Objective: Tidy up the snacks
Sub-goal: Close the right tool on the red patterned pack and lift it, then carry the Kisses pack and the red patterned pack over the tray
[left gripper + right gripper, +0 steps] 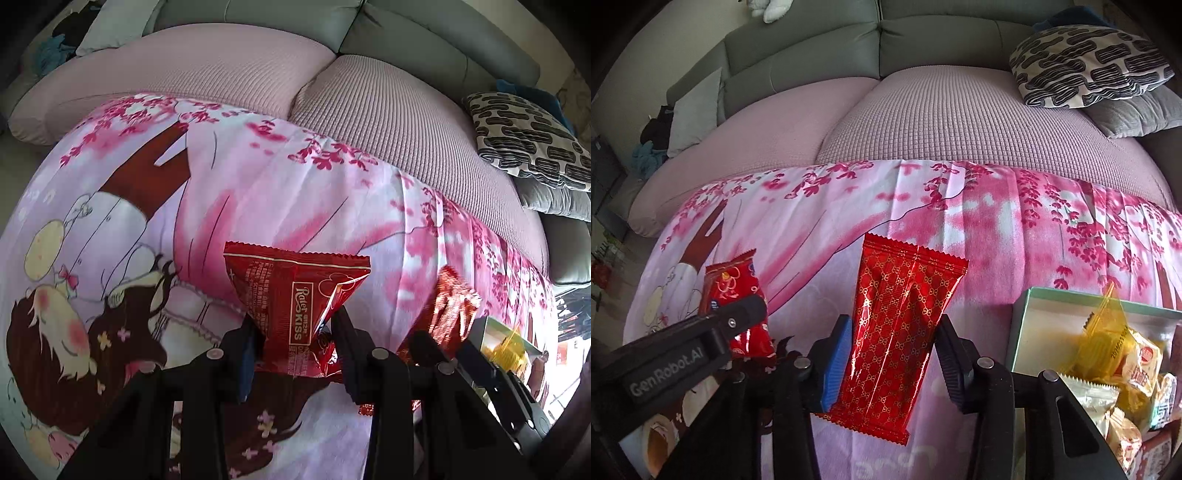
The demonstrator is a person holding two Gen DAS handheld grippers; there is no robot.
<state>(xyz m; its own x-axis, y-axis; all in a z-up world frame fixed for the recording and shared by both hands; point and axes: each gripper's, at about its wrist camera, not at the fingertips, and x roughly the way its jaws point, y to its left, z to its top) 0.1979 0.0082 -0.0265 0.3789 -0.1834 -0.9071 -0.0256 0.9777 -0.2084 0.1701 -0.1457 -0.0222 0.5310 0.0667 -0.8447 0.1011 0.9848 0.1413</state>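
Left hand-held gripper (295,325): closed on the KISS snack packet (291,295), pinched near its lower end; the packet stands up between the fingers with its crimped top edge toward 12 o'clock, held clear of the printed blanket (184,192).

Same gripper, right wrist view: it comes in at 9 o'clock, its dark finger across the red packet there.

Right hand-held gripper (892,339): closed to a narrow gap on the patterned red packet (897,332), blue pad on one long side, black finger on the other, gripping about mid-length.

Long axis of the patterned red packet: roughly 12 to 6 o'clock, leaning a little toward 1 o'clock at the top; the bottom crimp hangs below the fingers.

Snack box (1027,325): at 3 to 4 o'clock from the right gripper, just beside it, open-topped, already holding yellow and pale wrapped snacks (1123,354).

Nearer hand: by judgement the right, since the box sits on its side; the left gripper is well apart from it, with the right gripper between.

Likely next move: carry the patterned packet toward 3 o'clock over the near wall of the box.

In the way: the box wall and the upstanding yellow wrapper; a tilted long packet could catch on either.

Surroundings: pink sofa cushions (923,140) at 12 o'clock, patterned pillow (1089,62) at 1 to 2 o'clock, both well clear.
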